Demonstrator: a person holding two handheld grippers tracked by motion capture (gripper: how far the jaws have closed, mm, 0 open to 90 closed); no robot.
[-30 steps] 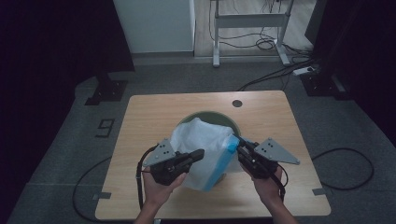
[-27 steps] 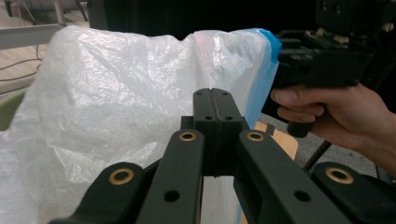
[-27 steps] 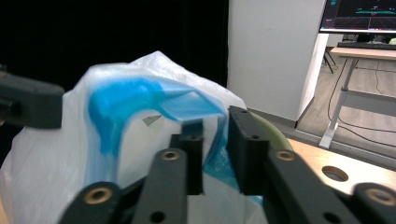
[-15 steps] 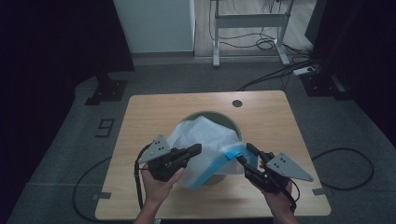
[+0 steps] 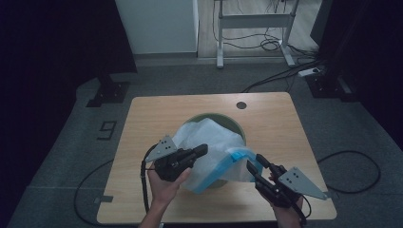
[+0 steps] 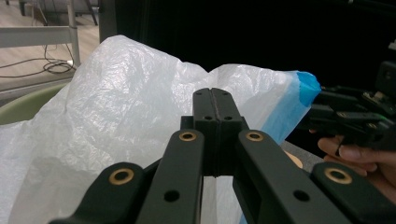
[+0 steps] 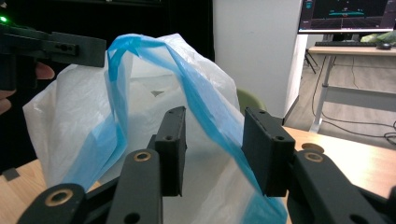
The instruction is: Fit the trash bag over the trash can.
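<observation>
On the left of the high view, the person's left hand (image 5: 164, 183) held the left gripper (image 5: 202, 150) low over the near half of the wooden table (image 5: 142, 118), its jaws pointing right and into the white plastic bag (image 5: 209, 142). In the left gripper view those jaws stood pressed together with no gap between the pads; the bag's film rose just behind and around their tips, but whether a fold was pinched there could not be told. The bag sat in the middle of the table, bunched up in and over a round green bin (image 5: 235, 124) — only the far rim of that bin showed past the crumpled film. A blue band (image 5: 223, 166) ran along the bag's mouth edge on its near right side, sagging down toward the table's front. Further right, the right gripper (image 5: 254, 164) came in from the near right corner, held by the right hand (image 5: 285, 211), its grey three-cornered plate (image 5: 299, 180) on top. Its jaws stood apart and had just been closing a little; in the right gripper view the blue band (image 7: 210, 116) passed between the two pads (image 7: 170, 144) — neither pad was pressing on it. The other gripper showed at the upper left of that view, against the bag's top edge.
</observation>
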